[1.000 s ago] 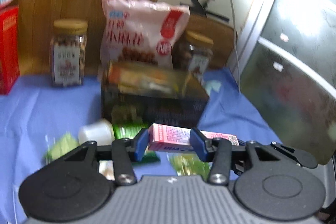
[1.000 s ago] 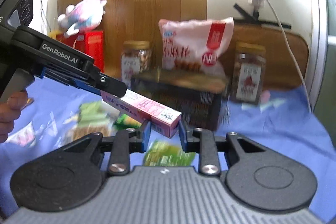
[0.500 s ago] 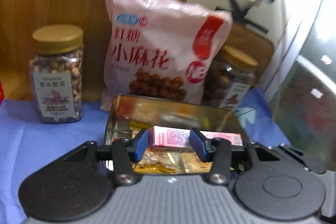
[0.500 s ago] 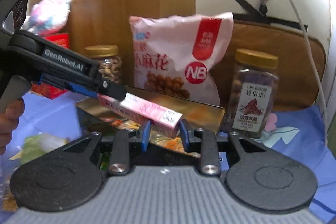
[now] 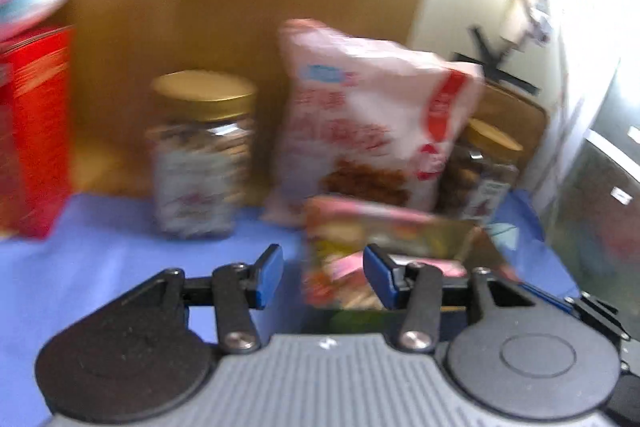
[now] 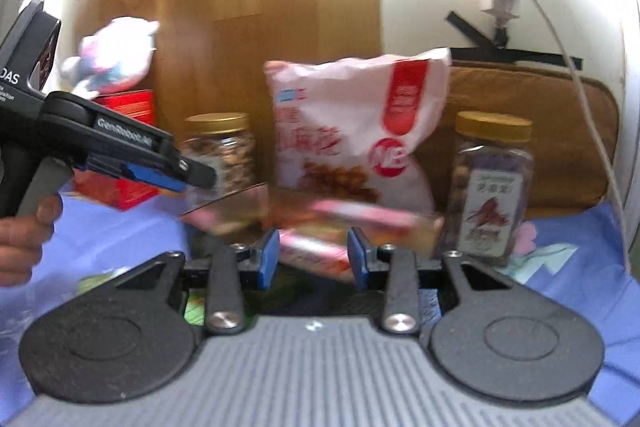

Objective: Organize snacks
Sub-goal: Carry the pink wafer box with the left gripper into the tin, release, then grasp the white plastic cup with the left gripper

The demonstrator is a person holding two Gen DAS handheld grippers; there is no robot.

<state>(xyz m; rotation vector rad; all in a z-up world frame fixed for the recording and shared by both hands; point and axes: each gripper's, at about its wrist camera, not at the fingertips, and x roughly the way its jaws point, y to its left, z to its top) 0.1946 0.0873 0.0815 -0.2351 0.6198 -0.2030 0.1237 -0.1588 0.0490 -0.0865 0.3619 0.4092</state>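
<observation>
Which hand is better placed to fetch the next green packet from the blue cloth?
Left, probably: the left gripper is open, empty and beside the shiny metal tin, nearer the green packet. The right gripper's jaws are opening around the long pink box.

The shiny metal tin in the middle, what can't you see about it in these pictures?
- Left wrist view: the shiny metal tin is motion-blurred, and the left gripper cuts off its lower part.
- Right wrist view: the right gripper, its jaws opening, covers the tin's front; whether the pink snack box touches the bottom is hidden.
- The pink-and-white snack bag lettering is too blurred to read.
</observation>
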